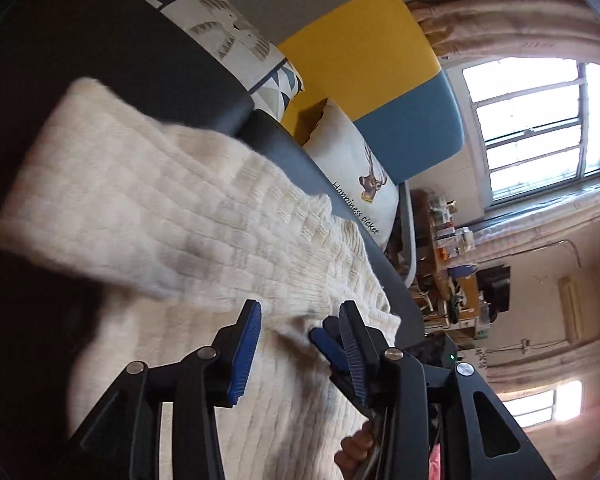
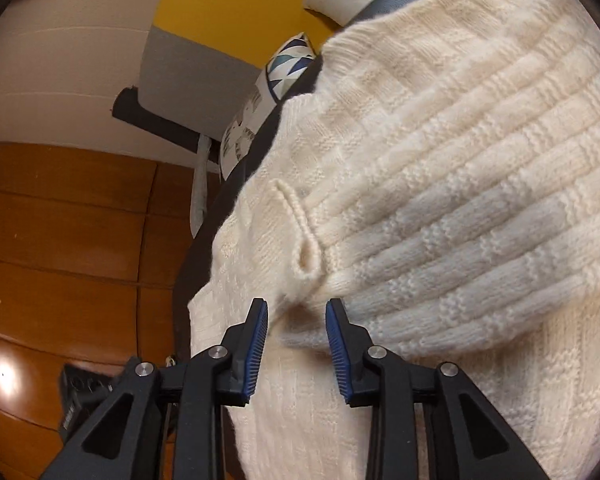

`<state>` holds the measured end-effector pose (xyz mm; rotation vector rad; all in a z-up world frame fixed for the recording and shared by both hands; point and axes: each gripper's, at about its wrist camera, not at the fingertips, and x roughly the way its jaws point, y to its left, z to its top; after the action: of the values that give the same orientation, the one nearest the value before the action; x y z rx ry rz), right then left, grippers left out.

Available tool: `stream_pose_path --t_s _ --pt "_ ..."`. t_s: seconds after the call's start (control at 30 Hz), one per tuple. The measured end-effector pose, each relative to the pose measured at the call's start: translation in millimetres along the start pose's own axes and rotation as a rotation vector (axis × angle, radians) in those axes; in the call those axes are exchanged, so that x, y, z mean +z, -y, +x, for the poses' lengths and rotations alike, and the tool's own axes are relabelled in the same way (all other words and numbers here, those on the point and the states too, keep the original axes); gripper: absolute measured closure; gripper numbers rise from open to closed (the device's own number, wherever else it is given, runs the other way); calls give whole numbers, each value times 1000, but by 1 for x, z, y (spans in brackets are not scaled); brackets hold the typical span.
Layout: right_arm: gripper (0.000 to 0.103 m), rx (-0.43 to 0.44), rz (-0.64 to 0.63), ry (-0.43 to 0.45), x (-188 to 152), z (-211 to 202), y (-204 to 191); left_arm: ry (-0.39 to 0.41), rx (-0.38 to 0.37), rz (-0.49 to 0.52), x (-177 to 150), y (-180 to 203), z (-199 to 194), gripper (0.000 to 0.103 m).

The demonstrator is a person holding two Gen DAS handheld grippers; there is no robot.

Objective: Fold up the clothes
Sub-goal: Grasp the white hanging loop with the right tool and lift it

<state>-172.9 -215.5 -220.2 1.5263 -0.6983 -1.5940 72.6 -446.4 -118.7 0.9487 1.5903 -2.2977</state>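
Readable text: "Happiness ticket" in black script on the white deer pillow (image 1: pixel 360 184), up and right of the left tool (image 1: pixel 298 320); no other writing legible. Task item is a cream knit sweater (image 1: pixel 188 216), chunky ribbed and basket-weave texture, fuzzy surface, lying on a dark grey sofa seat (image 1: pixel 140 60). A sleeve with a ribbed cuff is folded across the body, running up-left from the left tool's tips. Left tool spread, blue ridged pads either side of the knit, nothing pinched; sweater directly ahead of and under it. Just right of its right finger a blue tip of the other tool shows, and below it part of a hand (image 1: pixel 358 448). Right tool (image 2: pixel 296 320) also spread, not pinching; sweater (image 2: pixel 440 160) fills the area ahead and to its right, with a raised seam fold just ahead of the tips. Left of the right tool: wood floor (image 2: pixel 60 220). Far ahead: triangle-print pillow (image 2: pixel 288 68), yellow, grey and blue sofa back.
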Motion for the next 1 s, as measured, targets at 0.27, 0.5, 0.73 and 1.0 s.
stream_pose_path --t_s 0.27,0.5,0.73,1.0 --pt "73 11 33 48 7 23 -8 83 10 -88 -9 -59 -51 62" --pt "96 -176 -247 35 10 29 -69 119 -69 -237 -9 -99 -69 62" --pt "96 -173 -469 76 24 8 -140 171 -127 -417 -4 -117 -57 60" --pt "96 -127 -588 109 34 -17 -184 206 -124 -540 -5 -122 -29 58"
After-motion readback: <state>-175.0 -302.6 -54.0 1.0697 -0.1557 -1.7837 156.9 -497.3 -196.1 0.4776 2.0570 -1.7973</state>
